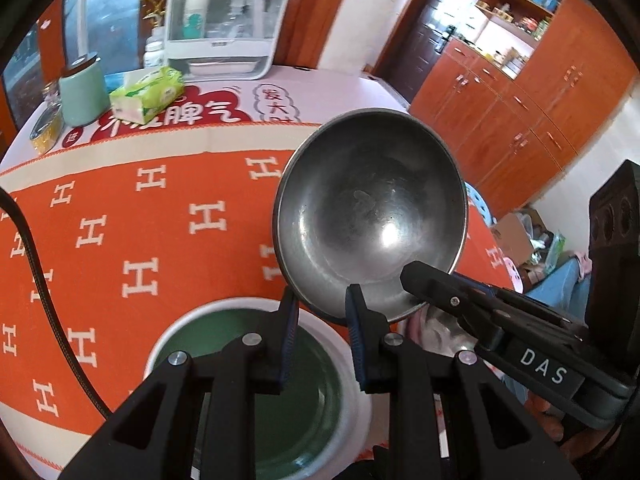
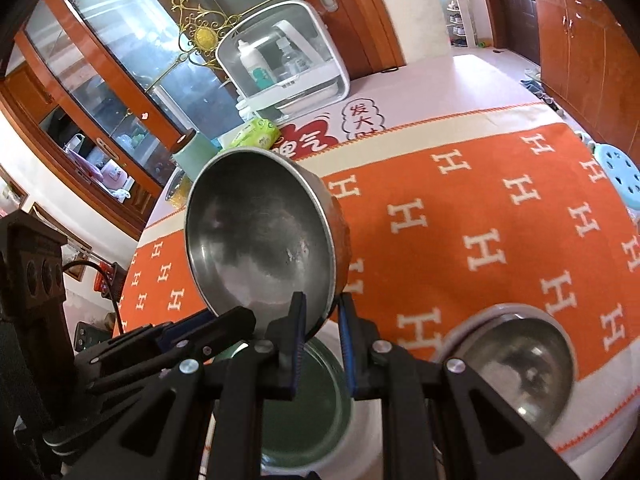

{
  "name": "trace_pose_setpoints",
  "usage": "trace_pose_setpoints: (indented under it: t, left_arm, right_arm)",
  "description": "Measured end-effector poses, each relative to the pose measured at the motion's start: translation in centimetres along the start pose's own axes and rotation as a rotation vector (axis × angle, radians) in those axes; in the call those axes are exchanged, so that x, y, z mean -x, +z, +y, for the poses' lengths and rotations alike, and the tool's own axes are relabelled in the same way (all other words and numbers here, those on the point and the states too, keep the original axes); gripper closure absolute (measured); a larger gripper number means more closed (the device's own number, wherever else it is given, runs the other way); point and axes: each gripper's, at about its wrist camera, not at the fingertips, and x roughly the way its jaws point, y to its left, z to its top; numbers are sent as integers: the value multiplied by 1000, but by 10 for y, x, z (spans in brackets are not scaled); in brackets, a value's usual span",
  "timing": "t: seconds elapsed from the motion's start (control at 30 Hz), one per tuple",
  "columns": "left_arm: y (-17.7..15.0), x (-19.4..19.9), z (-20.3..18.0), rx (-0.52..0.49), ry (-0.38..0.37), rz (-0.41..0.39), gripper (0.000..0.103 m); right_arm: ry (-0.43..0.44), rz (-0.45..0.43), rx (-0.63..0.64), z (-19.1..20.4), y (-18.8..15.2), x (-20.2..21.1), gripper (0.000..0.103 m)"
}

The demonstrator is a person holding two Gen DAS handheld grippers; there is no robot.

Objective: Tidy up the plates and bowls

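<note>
- We carry the round stainless-steel bowl [image 1: 370, 208] aloft; left gripper [image 1: 322, 312] and right gripper [image 2: 322, 316] both clamp its rim.
- Next, we judge: lower it into the green-and-white ceramic plate [image 1: 352, 400] directly beneath.

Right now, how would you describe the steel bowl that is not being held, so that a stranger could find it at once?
Start from the orange cloth with white H marks that covers the table. Near its front edge, right of the green dish, a steel bowl sits in a grey plate. Unlike the other steel bowl, which both tongs pinch by the rim, tilted, this one lies flat and untouched.
</note>
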Motion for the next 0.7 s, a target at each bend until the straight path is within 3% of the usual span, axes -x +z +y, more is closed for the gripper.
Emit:
trace_pose_setpoints:
  t: [0.43,0.7]
  left_arm:
    - [-36,-8,-73,-64,-57,32,81]
    - [-56,-29,-110,-48,-61,88,81]
  right_arm:
    - [-26,11,-66,-64,-30,43,87]
    - [-36,51,-90,-105,-44,54,87]
